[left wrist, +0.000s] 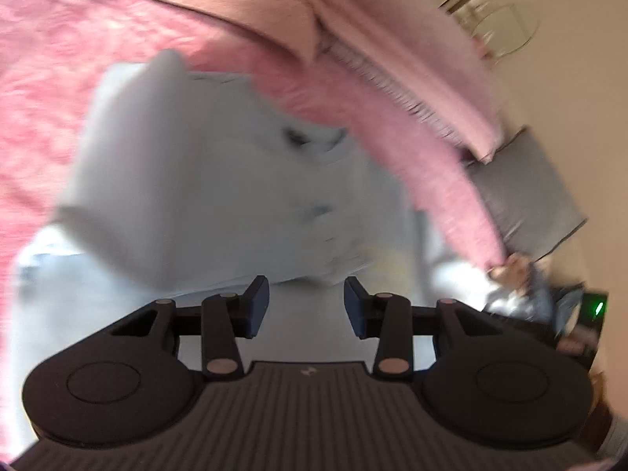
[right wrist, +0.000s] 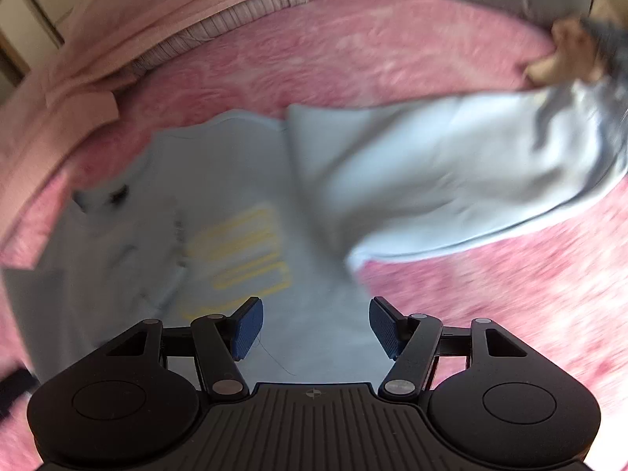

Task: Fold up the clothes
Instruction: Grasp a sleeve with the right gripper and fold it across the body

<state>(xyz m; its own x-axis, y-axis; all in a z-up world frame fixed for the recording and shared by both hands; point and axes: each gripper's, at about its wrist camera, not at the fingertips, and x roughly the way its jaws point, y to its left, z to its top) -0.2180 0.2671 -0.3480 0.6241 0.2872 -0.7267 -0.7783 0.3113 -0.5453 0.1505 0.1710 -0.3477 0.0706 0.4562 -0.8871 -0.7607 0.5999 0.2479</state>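
Both views motion-blurred. Light blue sweatshirt [right wrist: 251,212] lies on a pink fuzzy blanket [right wrist: 392,59] on a bed, yellow outlined print [right wrist: 243,251] facing up, dark tag at the neck opening [right wrist: 117,194] toward the left of the right wrist view. One part of the garment [right wrist: 451,180] is folded over and stretches out to the upper right, ending beside a blurry tan object [right wrist: 565,51] I can't identify. Right claw [right wrist: 314,327] hovers over the lower body of the sweatshirt, jaws well apart, nothing between them; a loose thread hangs off the left pad. Left claw [left wrist: 306,306] sits over the same sweatshirt [left wrist: 204,180], jaws apart at a middling gap, no fabric pinched. Paler pink bedding [right wrist: 129,19] with a striped edge lies along the far side of the blanket, grey pillow [left wrist: 530,192] at its end. Green light [left wrist: 598,308] glows on a dark device at the right edge of the left wrist view.
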